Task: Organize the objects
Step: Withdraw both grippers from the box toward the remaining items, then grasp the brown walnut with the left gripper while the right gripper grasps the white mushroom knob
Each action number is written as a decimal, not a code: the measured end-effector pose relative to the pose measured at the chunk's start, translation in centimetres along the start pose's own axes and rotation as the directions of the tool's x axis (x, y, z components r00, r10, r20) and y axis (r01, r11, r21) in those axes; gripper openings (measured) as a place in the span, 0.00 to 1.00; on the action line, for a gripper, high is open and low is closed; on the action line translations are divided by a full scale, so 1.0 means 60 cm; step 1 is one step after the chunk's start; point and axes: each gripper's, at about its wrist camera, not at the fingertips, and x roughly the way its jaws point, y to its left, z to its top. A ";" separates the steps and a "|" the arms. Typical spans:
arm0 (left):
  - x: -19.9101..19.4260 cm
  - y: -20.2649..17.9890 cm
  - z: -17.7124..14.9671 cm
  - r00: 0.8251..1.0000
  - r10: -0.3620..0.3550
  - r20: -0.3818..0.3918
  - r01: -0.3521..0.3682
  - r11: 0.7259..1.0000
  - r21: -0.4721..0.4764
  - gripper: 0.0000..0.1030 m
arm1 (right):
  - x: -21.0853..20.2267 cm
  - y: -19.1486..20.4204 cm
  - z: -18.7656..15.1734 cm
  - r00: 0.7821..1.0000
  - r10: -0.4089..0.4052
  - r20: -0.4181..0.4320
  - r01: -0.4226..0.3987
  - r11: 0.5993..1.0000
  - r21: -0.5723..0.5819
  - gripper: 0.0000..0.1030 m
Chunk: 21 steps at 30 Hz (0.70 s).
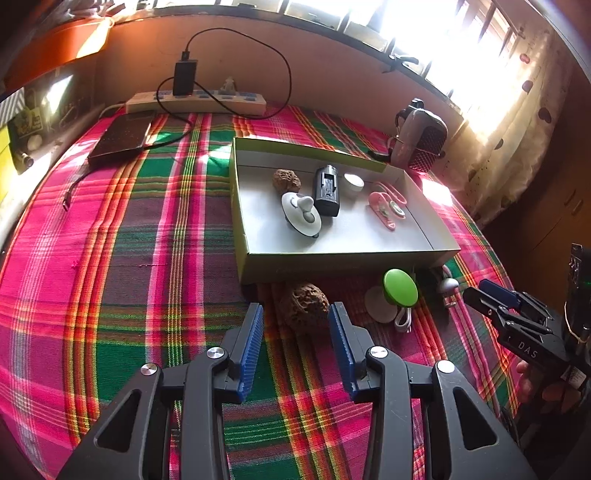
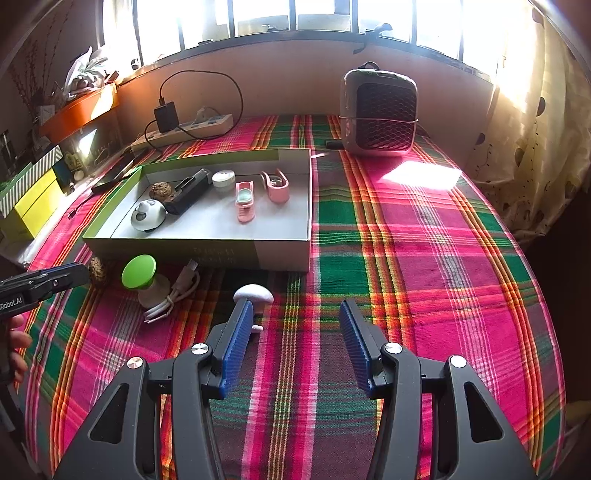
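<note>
- Sorting looks partly done: the box (image 1: pixel 332 254), centre of the left wrist view, holds a walnut (image 1: pixel 286 180), black battery (image 1: pixel 326 190), white disc toy (image 1: pixel 301 218), small white pot (image 1: pixel 353 184) and pink clips (image 1: pixel 386 208).
- Outside, below the box's front wall on the plaid tabletop (image 1: pixel 147 258): second walnut (image 1: pixel 304 304), green-capped reel (image 1: pixel 400 288) with cable, white mushroom piece (image 2: pixel 253 293).
- Second walnut: brown, deeply wrinkled, roundish.
- Left hand-held gripper (image 1: pixel 295 325): spread, empty, aimed at it.
- Right hand-held gripper (image 2: pixel 295 332): spread, empty.

Light source: window (image 2: pixel 295 14), overexposed, glare upper right.
Cloth (image 2: pixel 424 173): bright sun patch.
Edges: fisheye bending, dark vignette.
Focus: sharp.
</note>
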 end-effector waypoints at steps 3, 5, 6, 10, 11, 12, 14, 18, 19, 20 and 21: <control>0.006 -0.002 0.000 1.000 -0.001 -0.007 0.001 1.000 -0.002 0.34 | 0.003 0.005 0.000 1.000 0.029 -0.007 -0.029 1.000 -0.001 0.49; 0.011 -0.003 0.000 1.000 -0.001 -0.017 0.001 1.000 -0.002 0.34 | 0.007 0.009 0.000 0.999 0.043 -0.012 -0.043 0.999 -0.004 0.49; 0.015 -0.005 0.000 1.000 0.001 -0.022 -0.001 1.000 0.001 0.34 | 0.010 0.011 0.000 0.999 0.042 -0.018 -0.042 0.999 -0.009 0.49; 0.028 -0.010 0.001 0.999 0.014 -0.039 -0.013 1.000 0.011 0.34 | 0.024 0.021 0.001 0.998 0.038 -0.040 -0.040 0.999 -0.033 0.49; 0.028 -0.011 0.001 0.999 0.017 -0.035 -0.017 1.000 0.013 0.34 | 0.028 0.022 0.001 0.998 0.037 -0.044 -0.038 0.999 -0.036 0.49; 0.029 -0.010 0.002 0.999 0.020 -0.036 -0.019 1.000 0.016 0.34 | 0.032 0.023 0.001 0.998 0.034 -0.049 -0.036 0.999 -0.038 0.49; 0.031 -0.011 0.004 0.999 0.023 -0.037 -0.023 1.000 0.018 0.34 | 0.040 0.026 0.002 0.998 0.028 -0.057 -0.030 0.999 -0.044 0.49; 0.034 -0.010 0.006 0.999 0.033 -0.034 -0.033 0.999 0.019 0.34 | 0.049 0.033 0.005 0.998 0.018 -0.064 -0.023 0.998 -0.067 0.49; 0.034 -0.011 0.006 0.999 0.037 -0.033 -0.036 0.999 0.023 0.35 | 0.051 0.035 0.006 0.998 0.015 -0.064 -0.019 0.997 -0.072 0.49; 0.035 -0.012 0.007 0.999 0.041 -0.032 -0.040 0.999 0.024 0.35 | 0.053 0.036 0.007 0.998 0.011 -0.065 -0.016 0.997 -0.075 0.49; 0.036 -0.012 0.007 0.999 0.044 -0.031 -0.043 0.999 0.024 0.35 | 0.054 0.036 0.008 0.998 0.010 -0.064 -0.014 0.997 -0.076 0.49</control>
